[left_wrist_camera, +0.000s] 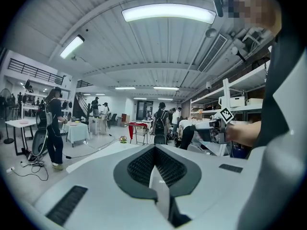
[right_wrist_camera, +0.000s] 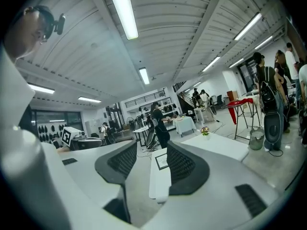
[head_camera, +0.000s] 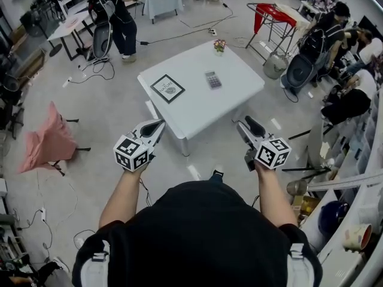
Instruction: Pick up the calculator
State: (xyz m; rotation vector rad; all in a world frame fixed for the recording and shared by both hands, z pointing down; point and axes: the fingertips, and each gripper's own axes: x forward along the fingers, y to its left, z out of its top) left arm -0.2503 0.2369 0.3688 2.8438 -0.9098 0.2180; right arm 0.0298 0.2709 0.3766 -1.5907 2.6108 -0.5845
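The grey calculator [head_camera: 213,79] lies flat on the white table [head_camera: 197,109], right of its middle, in the head view. Both grippers hover over the floor short of the table's near edge, well apart from the calculator. My left gripper [head_camera: 158,125] points at the table's near left side, and its jaws meet with nothing between them [left_wrist_camera: 154,150]. My right gripper [head_camera: 246,122] points at the near right side, its jaws standing apart and empty [right_wrist_camera: 151,150]. In both gripper views the calculator is hidden.
A framed black-and-white card [head_camera: 167,88] lies on the table's left part, and a small flower pot [head_camera: 219,45] stands at its far edge. A pink-draped chair [head_camera: 48,142] is on the left. Seated people and office chairs [head_camera: 299,70] crowd the right, by shelves.
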